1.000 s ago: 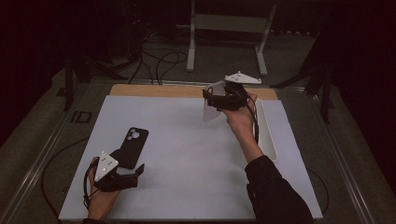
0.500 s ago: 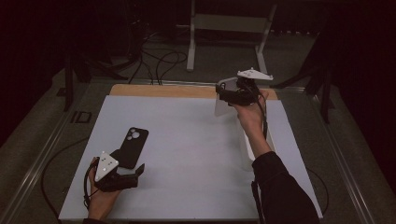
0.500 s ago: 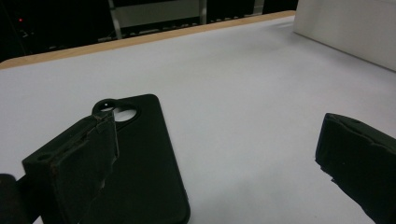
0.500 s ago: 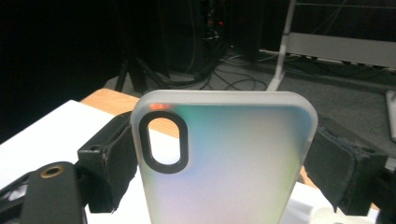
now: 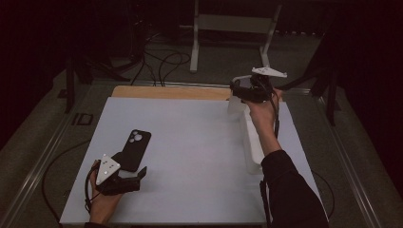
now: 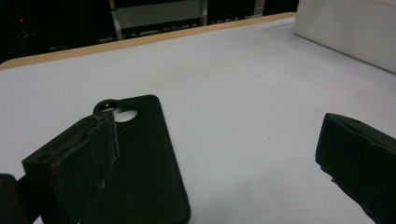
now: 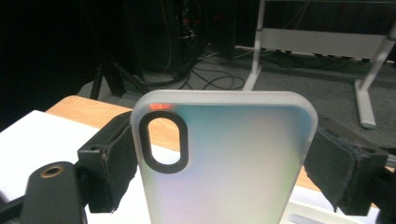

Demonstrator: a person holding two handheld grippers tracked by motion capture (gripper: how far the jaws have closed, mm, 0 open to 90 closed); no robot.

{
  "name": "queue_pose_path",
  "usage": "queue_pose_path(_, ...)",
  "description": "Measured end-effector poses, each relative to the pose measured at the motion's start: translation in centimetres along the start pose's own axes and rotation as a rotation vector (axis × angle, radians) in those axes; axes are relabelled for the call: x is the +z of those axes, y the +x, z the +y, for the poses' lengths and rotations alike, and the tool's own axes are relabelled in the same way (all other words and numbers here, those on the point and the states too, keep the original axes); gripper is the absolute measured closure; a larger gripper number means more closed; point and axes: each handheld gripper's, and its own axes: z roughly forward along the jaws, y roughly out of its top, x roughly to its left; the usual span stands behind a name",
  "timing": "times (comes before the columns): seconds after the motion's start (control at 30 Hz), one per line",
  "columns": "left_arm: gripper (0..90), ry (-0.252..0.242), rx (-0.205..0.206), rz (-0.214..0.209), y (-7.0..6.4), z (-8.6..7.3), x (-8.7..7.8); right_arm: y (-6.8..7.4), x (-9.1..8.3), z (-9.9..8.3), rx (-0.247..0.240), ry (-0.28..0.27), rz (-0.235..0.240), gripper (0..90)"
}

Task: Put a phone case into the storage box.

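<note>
**Clear case aloft at the far right, black case flat by the left jaws**

A dark room with cables and a metal stand lies behind the white table (image 5: 190, 142), which has a wooden strip along its far edge. A white tray (image 5: 252, 142) sits along the table's right side. Beyond the tray's far end, the right gripper (image 5: 240, 92) holds the frosted phone case (image 7: 224, 163) clear of the table, jaws clamped on its two long edges, camera hole uppermost. Near the left front corner the black phone case (image 6: 140, 158) lies flat, long axis running away from the person. The left gripper (image 5: 135, 176) rests just beside it, jaws wide and empty; in its own view, one jaw overlaps the case.
</note>
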Motion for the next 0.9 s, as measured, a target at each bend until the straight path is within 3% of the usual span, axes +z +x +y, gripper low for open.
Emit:
queue_pose_path(0.5,0.0,-0.004,-0.008,0.0,0.1,0.0,-0.1,-2.5,0.3,-0.3,0.057,0.002,-0.078,16.4)
queue_pose_path(0.9,0.1,-0.005,-0.011,0.001,0.1,0.0,-0.1,-4.3,0.1,-0.6,0.074,0.002,-0.154,16.3)
